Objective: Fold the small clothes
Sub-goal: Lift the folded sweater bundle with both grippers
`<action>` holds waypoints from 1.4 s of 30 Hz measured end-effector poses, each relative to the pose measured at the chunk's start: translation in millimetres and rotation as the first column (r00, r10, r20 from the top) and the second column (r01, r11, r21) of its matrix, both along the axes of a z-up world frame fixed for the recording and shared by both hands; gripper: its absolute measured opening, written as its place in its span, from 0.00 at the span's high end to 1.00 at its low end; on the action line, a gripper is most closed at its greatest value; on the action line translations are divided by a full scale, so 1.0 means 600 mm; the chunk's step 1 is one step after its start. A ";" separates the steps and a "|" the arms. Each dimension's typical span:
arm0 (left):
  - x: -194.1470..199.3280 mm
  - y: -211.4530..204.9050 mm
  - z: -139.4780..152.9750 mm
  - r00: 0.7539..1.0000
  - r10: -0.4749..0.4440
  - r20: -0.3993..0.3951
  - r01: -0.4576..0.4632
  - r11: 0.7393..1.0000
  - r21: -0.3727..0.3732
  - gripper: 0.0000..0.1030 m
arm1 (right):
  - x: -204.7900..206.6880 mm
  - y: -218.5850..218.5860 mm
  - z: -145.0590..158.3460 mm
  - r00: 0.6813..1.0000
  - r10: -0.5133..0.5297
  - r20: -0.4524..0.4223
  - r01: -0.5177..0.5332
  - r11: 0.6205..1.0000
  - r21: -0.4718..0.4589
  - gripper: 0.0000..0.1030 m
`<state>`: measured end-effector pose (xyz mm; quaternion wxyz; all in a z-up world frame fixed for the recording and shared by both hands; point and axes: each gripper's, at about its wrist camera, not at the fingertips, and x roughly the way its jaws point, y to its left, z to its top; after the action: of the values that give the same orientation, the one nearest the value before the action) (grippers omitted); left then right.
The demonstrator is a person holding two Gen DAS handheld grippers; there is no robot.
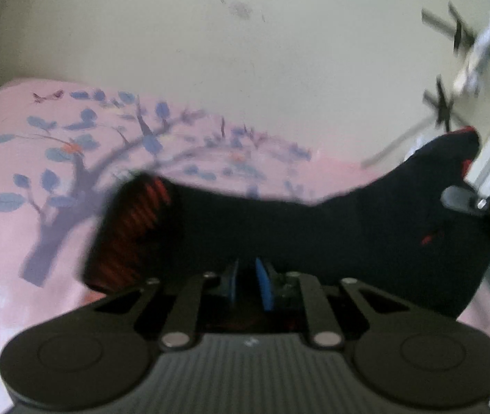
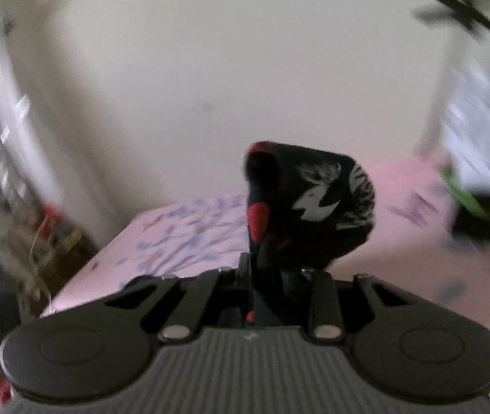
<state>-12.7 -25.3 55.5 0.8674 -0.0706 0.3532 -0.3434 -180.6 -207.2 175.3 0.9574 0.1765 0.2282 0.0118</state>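
A black sock with red trim [image 1: 314,227] hangs stretched above a pink bed sheet [image 1: 20,241]. My left gripper [image 1: 248,276] is shut on the sock's lower edge, near its middle; the red-striped cuff [image 1: 134,227] hangs to the left. The other gripper's finger [image 1: 462,200] holds the sock's far right end. In the right wrist view my right gripper [image 2: 265,269] is shut on the same sock [image 2: 314,207], which bunches up above the jaws and shows a white print and red patches.
The pink sheet has a blue tree print [image 1: 82,172]. A cream wall [image 1: 245,51] is behind the bed. A green and black item [image 2: 479,214] lies on the bed at right. Clutter [image 2: 37,241] stands beside the bed at left.
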 end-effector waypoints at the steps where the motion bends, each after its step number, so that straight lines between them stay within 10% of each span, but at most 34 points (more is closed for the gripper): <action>1: -0.002 0.022 0.011 0.999 0.027 0.021 -0.026 0.999 -0.030 0.84 | 0.012 0.028 0.008 0.999 0.039 0.000 -0.039 0.999 -0.038 0.79; 9: 0.009 0.199 0.058 0.951 0.304 0.063 -0.295 0.948 -0.121 0.55 | 0.139 0.263 -0.041 0.936 0.336 -0.105 -0.350 0.920 -0.175 0.79; 12: 0.016 0.208 0.047 0.950 0.311 0.031 -0.306 0.946 -0.107 0.41 | 0.177 0.310 -0.099 0.892 0.400 -0.212 -0.435 0.887 -0.155 0.62; 16: 0.018 0.183 0.040 0.965 0.261 0.032 -0.257 0.962 -0.089 0.13 | 0.139 0.283 -0.080 0.865 0.482 -0.142 -0.498 0.860 -0.109 0.54; 21: 0.028 0.125 0.037 0.979 0.198 0.047 -0.196 0.979 -0.047 0.07 | 0.063 0.173 -0.022 0.943 0.332 0.004 -0.330 0.938 -0.105 0.54; 28: 0.039 0.062 -0.007 0.986 0.165 0.005 -0.165 0.982 0.093 0.05 | 0.089 0.078 -0.089 0.990 0.103 -0.099 -0.099 0.994 0.046 0.36; 42: 0.037 0.065 -0.038 0.989 0.095 -0.109 -0.092 0.995 0.036 0.01 | 0.153 0.029 -0.192 0.970 0.225 -0.096 -0.146 0.848 0.510 0.29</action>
<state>9.5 13.7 32.6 0.8626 -0.0925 0.4023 -0.2925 -89.0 -190.0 60.1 0.8531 0.3954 0.3057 0.1495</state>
